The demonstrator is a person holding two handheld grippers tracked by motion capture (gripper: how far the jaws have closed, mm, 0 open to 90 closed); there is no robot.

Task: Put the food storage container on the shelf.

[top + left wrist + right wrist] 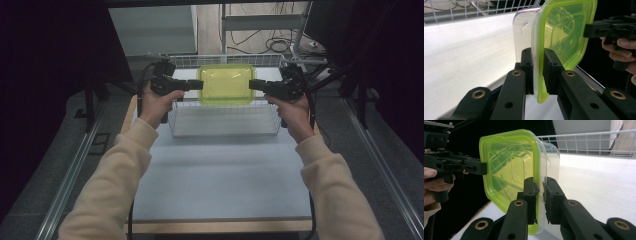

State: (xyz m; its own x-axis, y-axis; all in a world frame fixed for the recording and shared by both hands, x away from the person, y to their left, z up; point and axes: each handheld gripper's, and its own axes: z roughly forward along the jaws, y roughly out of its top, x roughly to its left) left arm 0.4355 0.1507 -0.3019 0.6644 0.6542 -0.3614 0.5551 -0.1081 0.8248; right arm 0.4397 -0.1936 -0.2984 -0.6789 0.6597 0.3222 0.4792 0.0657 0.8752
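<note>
A clear plastic container with a lime-green lid (226, 84) hangs level above a white wire basket (176, 127), held from both ends. My left gripper (200, 85) is shut on the left edge of its rim, and my right gripper (251, 84) is shut on the right edge. In the left gripper view the jaws of my left gripper (538, 53) clamp the green lid's rim (564, 32), with the right gripper (596, 28) at the far edge. In the right gripper view my right gripper (539, 183) pinches the rim of the container (509, 167), and the left gripper (477, 168) grips the opposite side.
The basket stands at the far end of a white tabletop (220, 175) with a wooden front edge. Its wire wall (586, 142) rises behind the container. Dark curtains flank the table, and cables and a metal frame (265, 22) lie beyond.
</note>
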